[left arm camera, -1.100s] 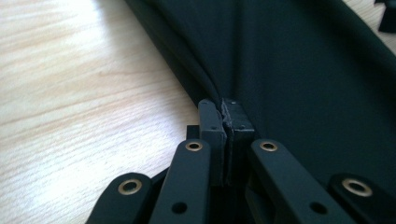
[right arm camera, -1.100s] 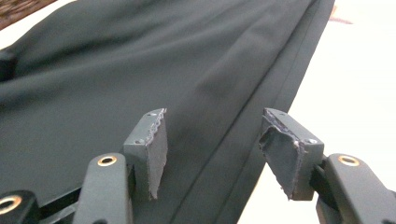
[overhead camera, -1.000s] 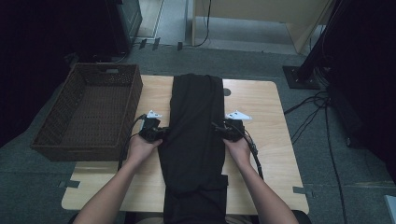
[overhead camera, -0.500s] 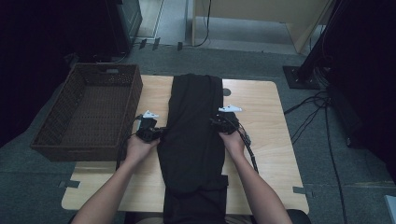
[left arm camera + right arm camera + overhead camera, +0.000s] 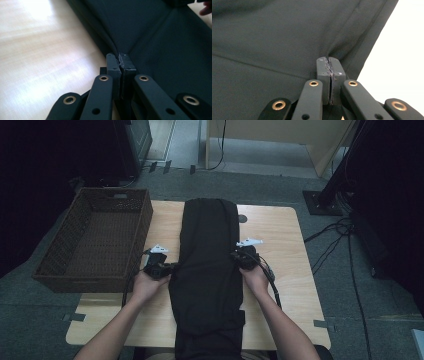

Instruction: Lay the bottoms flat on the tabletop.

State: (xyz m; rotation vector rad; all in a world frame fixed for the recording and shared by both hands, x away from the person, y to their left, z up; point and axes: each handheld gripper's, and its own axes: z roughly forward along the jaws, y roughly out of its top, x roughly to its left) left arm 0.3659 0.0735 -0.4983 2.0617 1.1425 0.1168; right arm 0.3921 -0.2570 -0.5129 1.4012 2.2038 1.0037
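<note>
A long black garment [image 5: 207, 265] lies lengthwise down the middle of the wooden table [image 5: 280, 230]. My left gripper [image 5: 170, 268] is at its left edge, jaws shut on a pinched fold of the dark cloth [image 5: 162, 37], which puckers at the left gripper's tips [image 5: 120, 56]. My right gripper [image 5: 234, 256] is at the garment's right edge. Its jaws have just been closing and now grip the fabric [image 5: 274, 32], whose creases run into the right gripper's tips [image 5: 328, 60]. A person's hands hold both grippers.
A dark woven basket [image 5: 95, 237] stands on the table's left side, next to the left hand. Bare wood shows to the right of the garment. Cables [image 5: 335, 240] lie on the floor at the right, beside a black stand base [image 5: 322, 202].
Both hands have stayed at the garment's edges with only slight shifts. The garment lies as before.
</note>
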